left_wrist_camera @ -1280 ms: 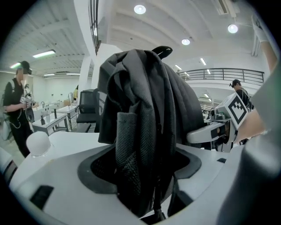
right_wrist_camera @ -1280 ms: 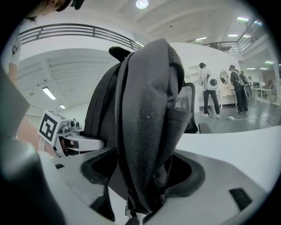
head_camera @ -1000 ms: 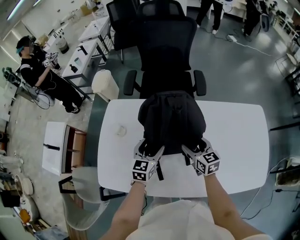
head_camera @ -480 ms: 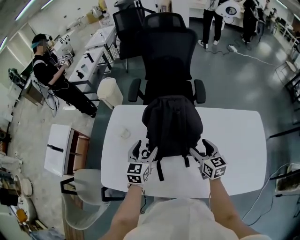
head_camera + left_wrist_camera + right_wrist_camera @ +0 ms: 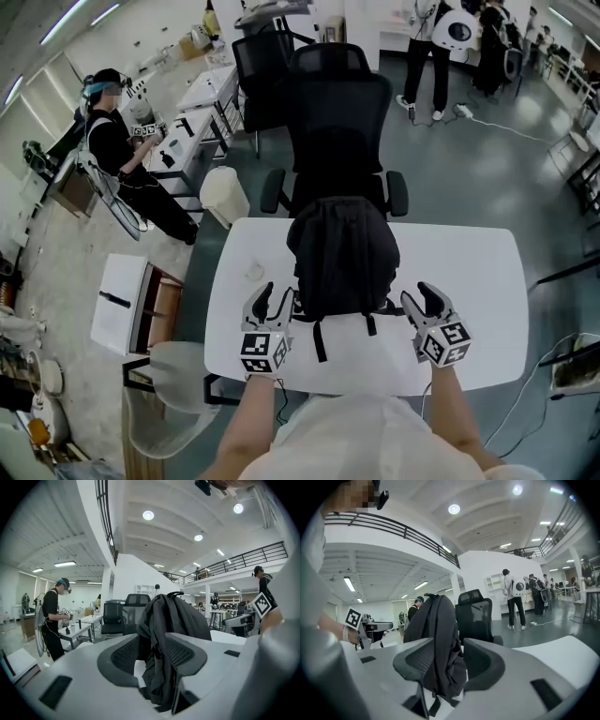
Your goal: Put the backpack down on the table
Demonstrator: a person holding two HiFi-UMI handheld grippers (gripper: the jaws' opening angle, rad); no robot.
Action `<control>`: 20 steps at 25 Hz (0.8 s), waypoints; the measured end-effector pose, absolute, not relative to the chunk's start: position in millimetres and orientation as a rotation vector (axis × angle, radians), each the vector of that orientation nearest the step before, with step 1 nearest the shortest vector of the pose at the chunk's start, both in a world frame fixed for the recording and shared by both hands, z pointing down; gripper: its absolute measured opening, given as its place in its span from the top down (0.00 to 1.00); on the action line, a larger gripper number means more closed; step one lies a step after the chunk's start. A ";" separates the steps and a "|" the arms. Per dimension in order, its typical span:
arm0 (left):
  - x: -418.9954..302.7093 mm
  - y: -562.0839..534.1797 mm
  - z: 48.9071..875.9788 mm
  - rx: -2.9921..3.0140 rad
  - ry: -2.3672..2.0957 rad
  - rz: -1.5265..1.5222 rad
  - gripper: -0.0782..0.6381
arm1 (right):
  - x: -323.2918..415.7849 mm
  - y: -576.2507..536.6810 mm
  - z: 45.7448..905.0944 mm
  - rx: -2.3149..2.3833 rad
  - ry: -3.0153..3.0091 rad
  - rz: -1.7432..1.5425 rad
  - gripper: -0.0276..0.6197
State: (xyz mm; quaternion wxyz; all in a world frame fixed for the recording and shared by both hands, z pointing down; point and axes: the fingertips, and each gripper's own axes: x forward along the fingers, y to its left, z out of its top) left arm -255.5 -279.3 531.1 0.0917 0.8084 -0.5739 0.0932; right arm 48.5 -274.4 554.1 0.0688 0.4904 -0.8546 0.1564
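On table (image 5: 469, 272) before office chair (image 5: 337, 122), backpack (image 5: 343, 253); left hand-held gripper (image 5: 270, 300), right hand-held gripper (image 5: 421, 298) beside, jaws just narrowed, apart, empty.

Black backpack (image 5: 342, 253) stands upright on the white table (image 5: 469, 281), at the far-middle part, with its straps trailing toward the near edge. Left gripper (image 5: 268, 302) is just beside the bag's left side and right gripper (image 5: 424, 302) is off its right side. Both sets of jaws have just been closing; nothing sits between either pair and neither touches the bag. Black office chair (image 5: 337, 122) is behind the table. A small pale object (image 5: 253, 272) lies left of the bag, too small to identify. White bin (image 5: 225, 195) stands on the floor at far left. A person in black (image 5: 117, 155) is at a bench.
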 end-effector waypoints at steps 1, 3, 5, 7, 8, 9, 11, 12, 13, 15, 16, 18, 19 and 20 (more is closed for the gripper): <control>-256.7 -277.8 527.5 2.403 -1.718 0.280 0.64 | 52.6 -273.8 548.3 1.493 -2.575 0.447 0.66; -258.5 -275.4 521.2 2.398 -1.743 0.274 0.68 | 59.8 -272.4 537.7 1.518 -2.579 0.402 0.77; -259.7 -272.3 515.6 2.392 -1.757 0.255 0.71 | 63.8 -269.5 529.5 1.535 -2.578 0.365 0.82; -260.4 -270.4 509.9 2.399 -1.761 0.245 0.74 | 63.3 -266.4 523.3 1.537 -2.580 0.339 0.87; -260.5 -270.4 507.3 2.405 -1.762 0.241 0.76 | 62.2 -265.7 520.7 1.535 -2.582 0.329 0.88; -260.3 -270.9 504.9 2.409 -1.763 0.237 0.78 | 61.4 -265.5 518.4 1.533 -2.583 0.318 0.89; -259.1 -271.7 500.8 2.413 -1.768 0.230 0.80 | 61.3 -265.7 515.2 1.529 -2.582 0.299 0.89; -258.0 -271.3 499.4 2.415 -1.769 0.229 0.80 | 62.0 -265.5 514.1 1.529 -2.579 0.293 0.90; -256.8 -270.7 498.3 2.417 -1.769 0.229 0.81 | 63.3 -265.4 512.9 1.532 -2.574 0.287 0.90; -254.5 -269.6 496.4 2.423 -1.767 0.230 0.82 | 66.5 -265.2 510.8 1.541 -2.564 0.275 0.91; -254.0 -269.0 495.9 2.423 -1.767 0.229 0.82 | 67.6 -264.9 510.3 1.544 -2.560 0.271 0.92; -254.2 -267.9 495.7 2.422 -1.770 0.228 0.82 | 68.7 -263.8 510.4 1.543 -2.552 0.266 0.93; -254.3 -267.7 495.6 2.422 -1.770 0.228 0.82 | 68.8 -263.3 510.4 1.540 -2.548 0.266 0.93; -254.1 -267.8 495.2 2.422 -1.770 0.230 0.82 | 68.9 -263.1 510.3 1.535 -2.543 0.267 0.93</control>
